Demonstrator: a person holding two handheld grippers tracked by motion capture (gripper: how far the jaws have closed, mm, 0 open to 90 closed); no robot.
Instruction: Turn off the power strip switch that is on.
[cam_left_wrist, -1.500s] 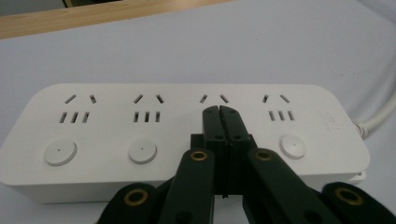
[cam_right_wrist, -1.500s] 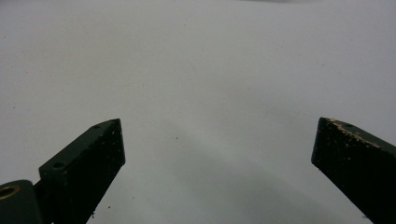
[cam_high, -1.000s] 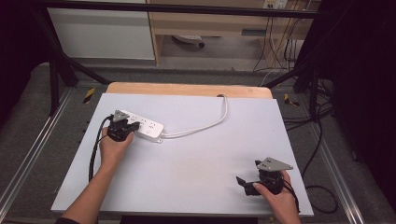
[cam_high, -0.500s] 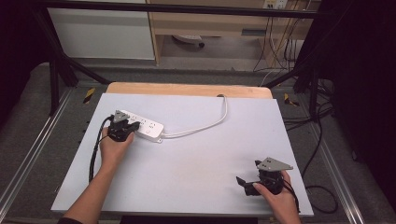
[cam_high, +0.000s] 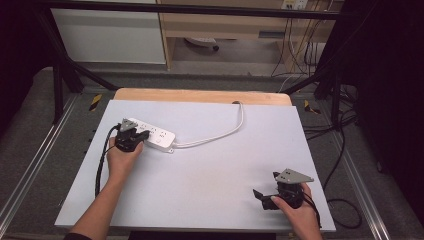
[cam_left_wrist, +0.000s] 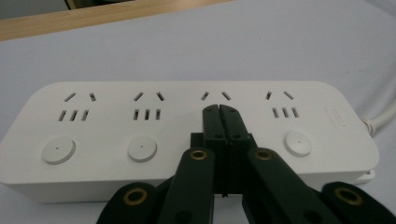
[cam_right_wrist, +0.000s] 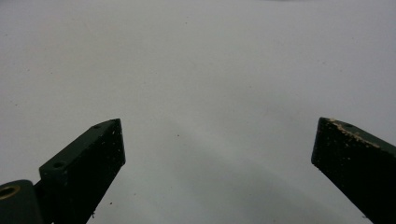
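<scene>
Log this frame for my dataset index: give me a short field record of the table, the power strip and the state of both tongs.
surface: white table
object: white power strip, four socket groups, round buttons visible beside three
cable: white cord running toward the table's far edge
left tongs: shut, tips over the strip where the third group's button would sit
right tongs: open, nothing between the jaws, over bare table near the front right
contact: cannot tell whether the left tips press the strip

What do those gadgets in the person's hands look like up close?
Each hand-held gripper is black, with two blocky jaws on hinged arms fixed by brass-coloured rivets. The left hand-held gripper trails a black cable; the right hand-held gripper carries a grey three-cornered plate. Its jaw tips look scuffed. The forearms are bare.
</scene>
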